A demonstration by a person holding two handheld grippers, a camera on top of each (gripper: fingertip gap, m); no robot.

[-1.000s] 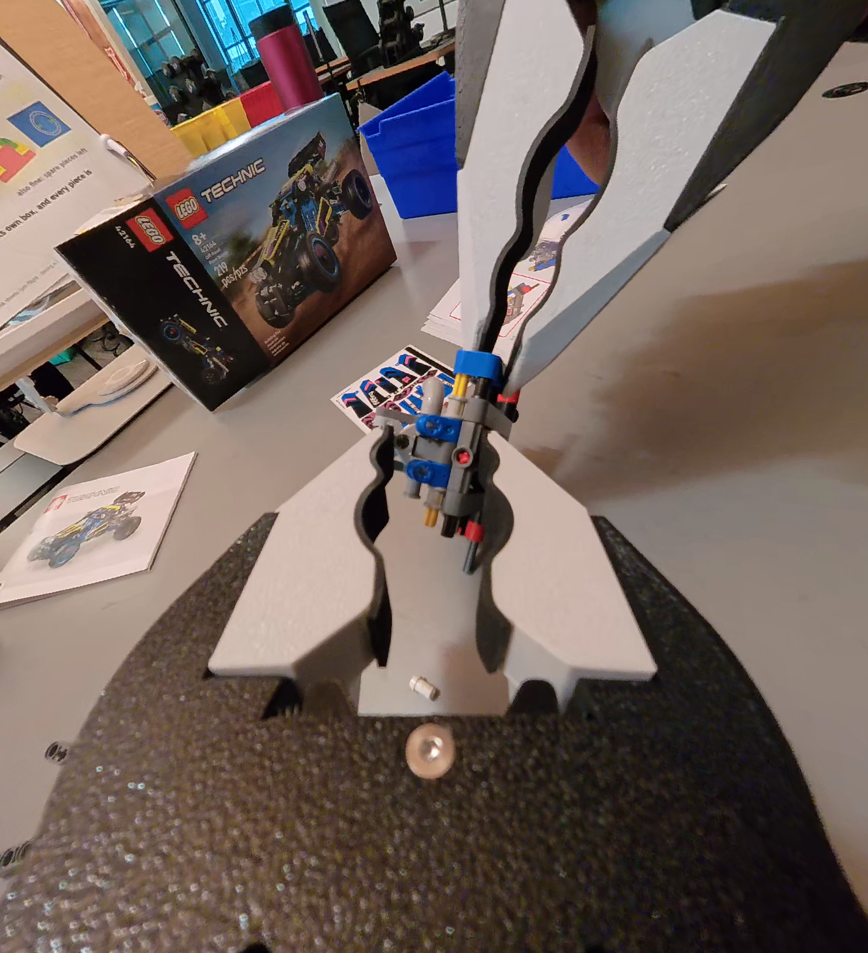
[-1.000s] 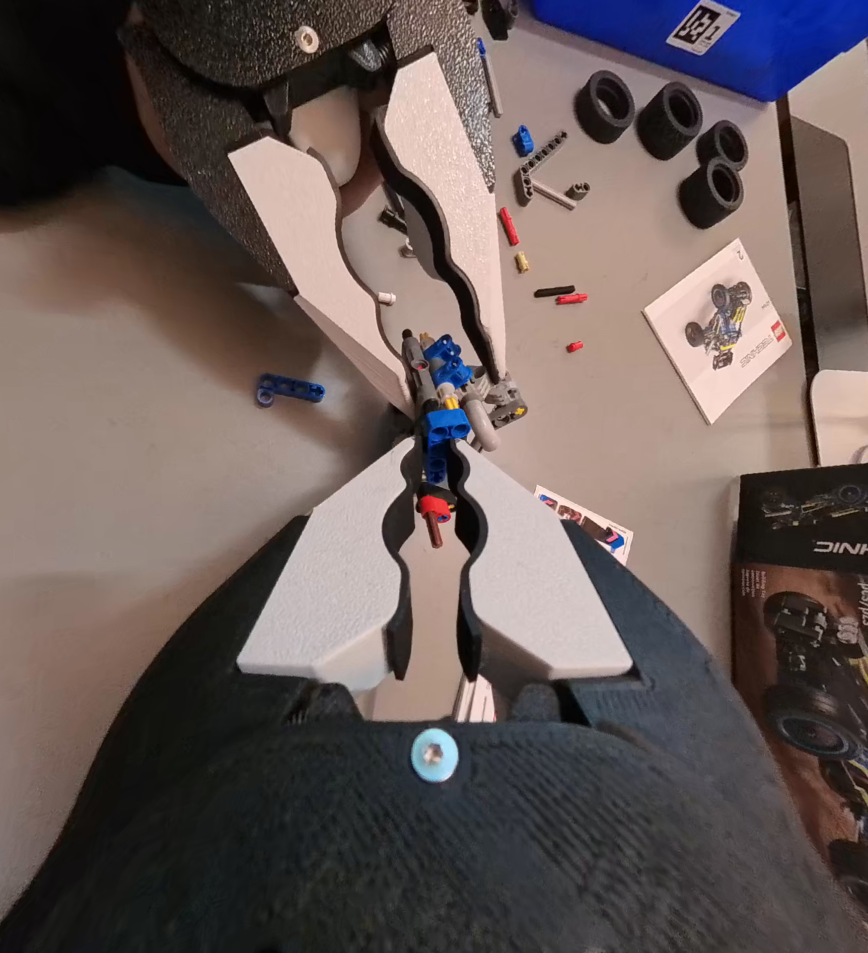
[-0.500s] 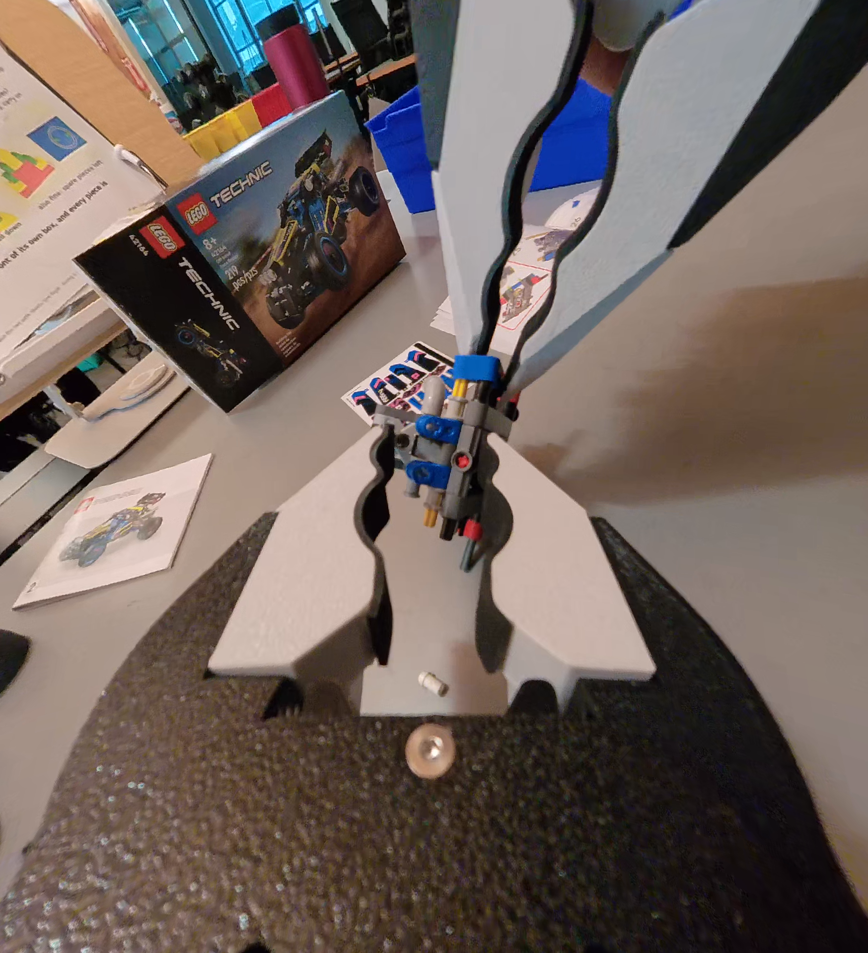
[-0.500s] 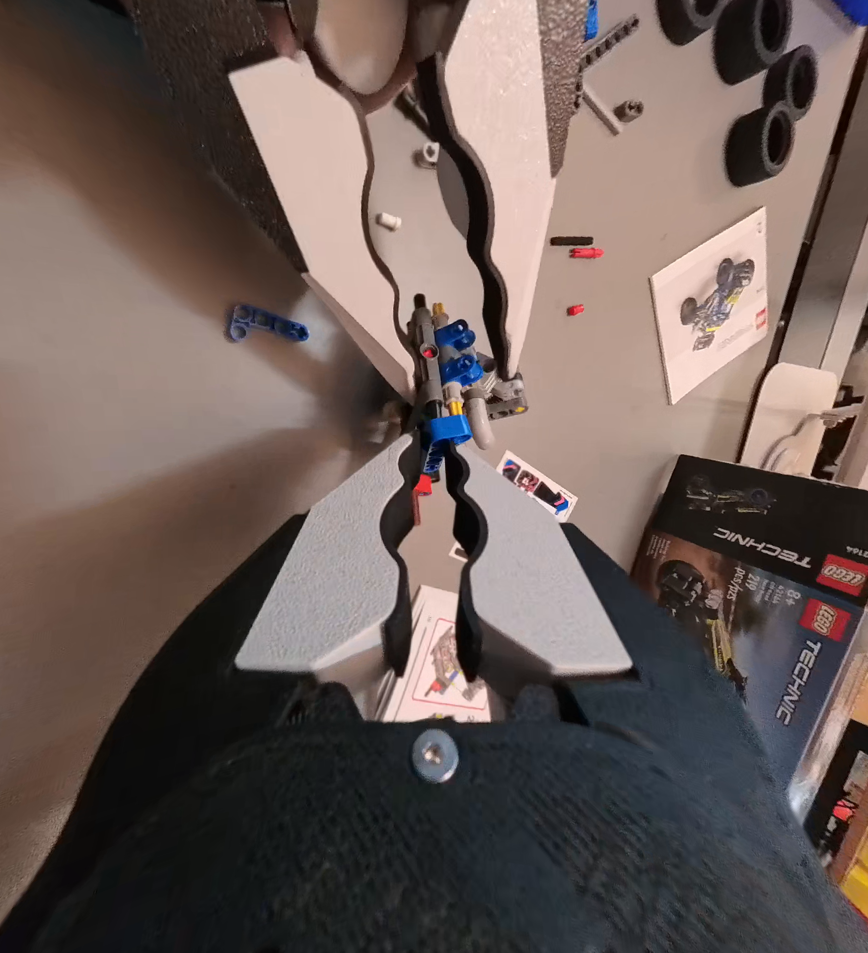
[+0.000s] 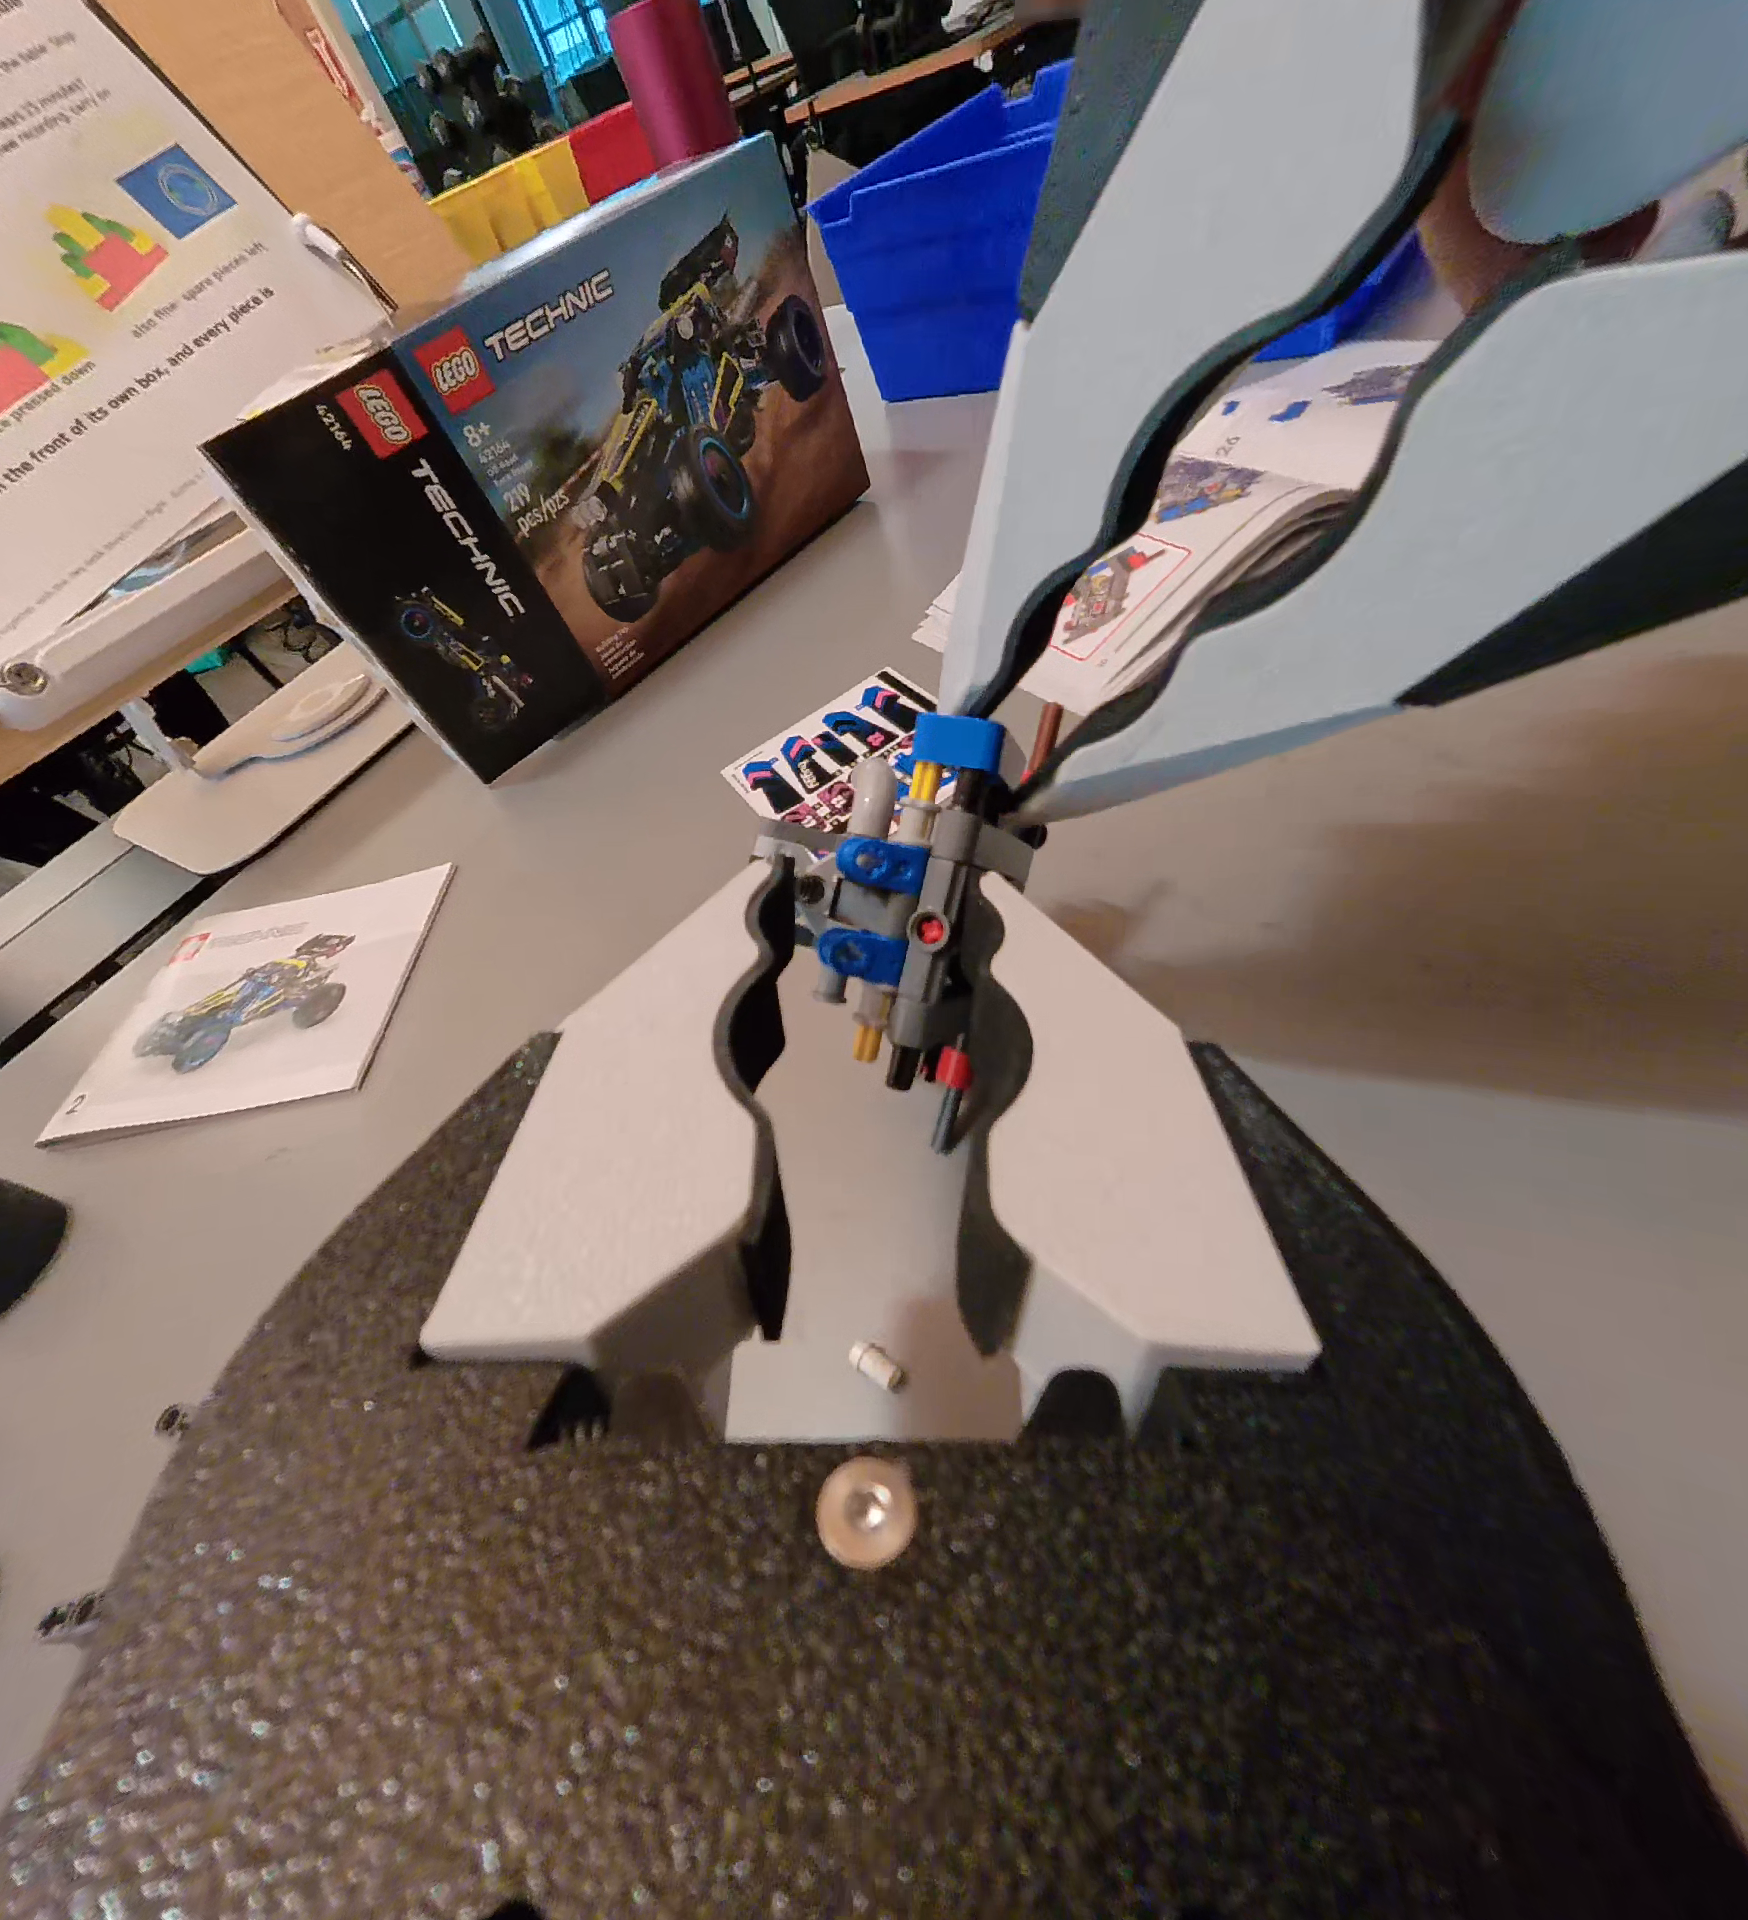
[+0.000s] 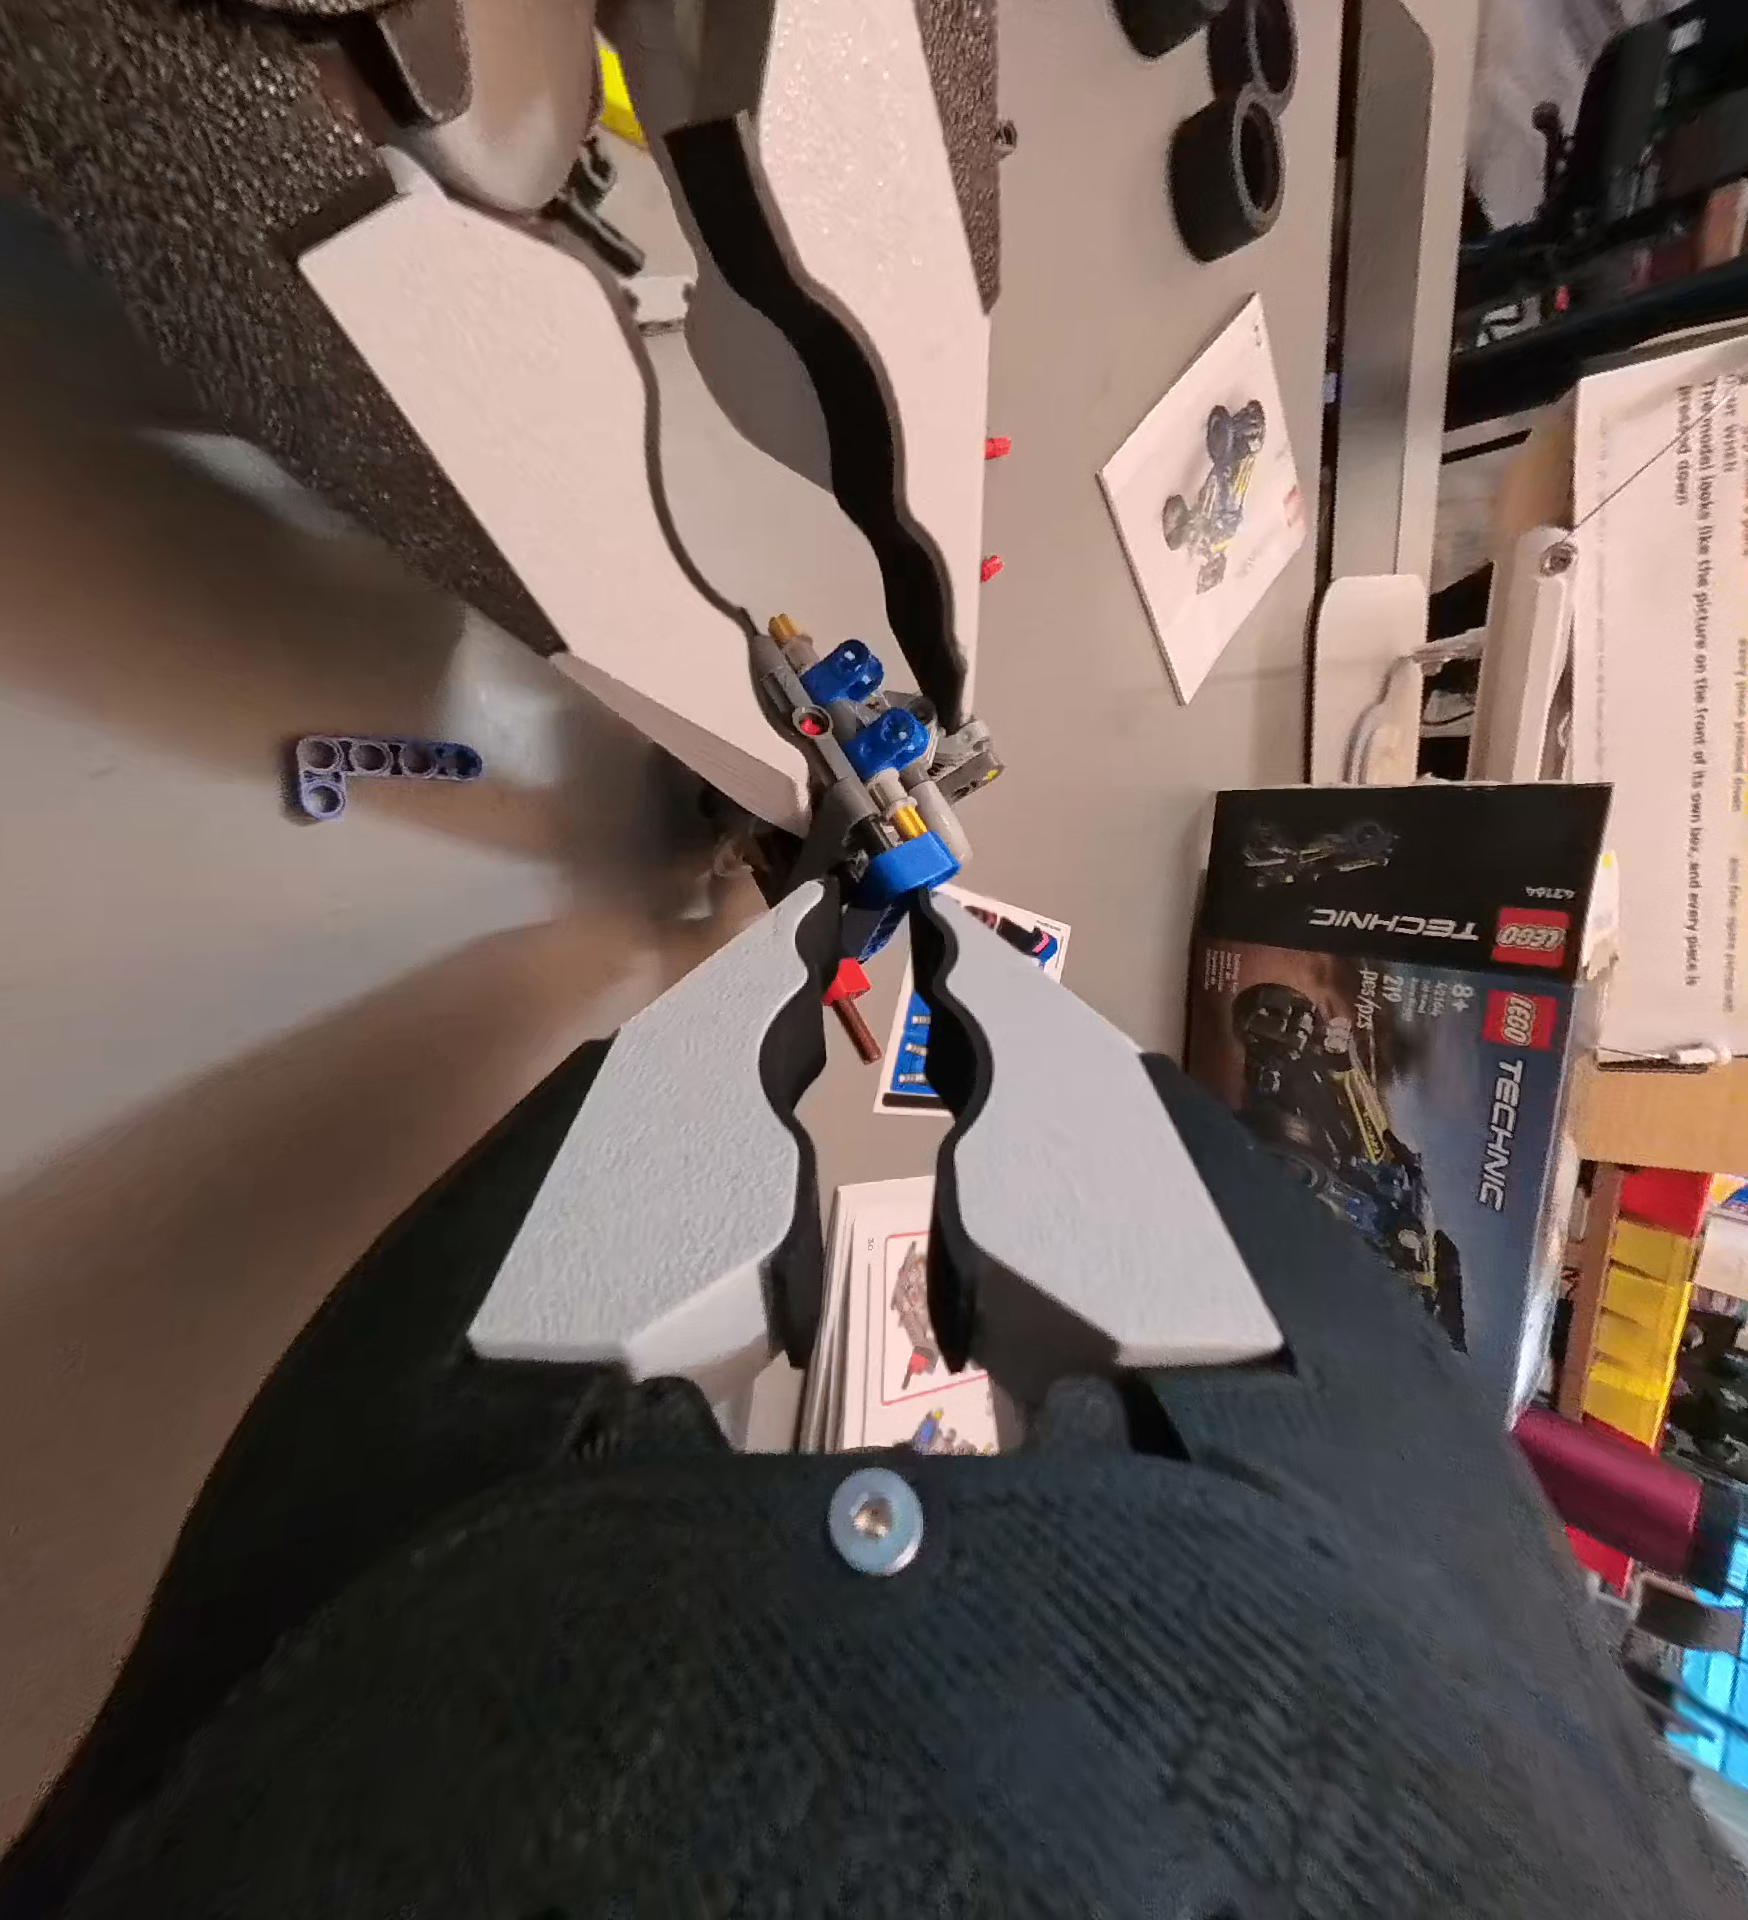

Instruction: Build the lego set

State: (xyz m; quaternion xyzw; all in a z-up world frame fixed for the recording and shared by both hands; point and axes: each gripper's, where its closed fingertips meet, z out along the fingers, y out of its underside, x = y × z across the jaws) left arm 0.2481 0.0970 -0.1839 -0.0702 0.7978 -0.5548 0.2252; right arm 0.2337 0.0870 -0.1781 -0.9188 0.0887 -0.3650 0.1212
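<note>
A small lego assembly [image 5: 896, 914] of grey, blue, yellow and red parts is held off the grey table between both grippers. My left gripper [image 5: 885, 894] is shut on its grey lower part. My right gripper [image 6: 870, 904] is shut on the blue block at its end [image 6: 906, 862], with a red bush and brown axle [image 6: 849, 1003] sticking out between the fingers. In the left wrist view the right gripper [image 5: 995, 732] comes down from the upper right. In the right wrist view the left gripper [image 6: 885, 748] reaches in from above. A small white pin [image 5: 875, 1363] lies on the left gripper's base.
The lego box [image 5: 558, 499] stands behind, with blue bins [image 5: 911, 260] beside it. A sticker sheet [image 5: 818, 743], an open manual [image 5: 1213, 540] and a booklet [image 5: 257, 997] lie on the table. Black tyres [image 6: 1223, 177], a blue L-beam [image 6: 371, 764] and red pins [image 6: 992, 566] lie around. My two grippers' fingertips are within a few centimetres of each other. From the left gripper's tips to the small white pin [image 5: 875, 1363] is close to 9 cm.
Both grippers have swung round together with the assembly still held. The right gripper leans further over, and the box, shelves and tyres have come into the views.
</note>
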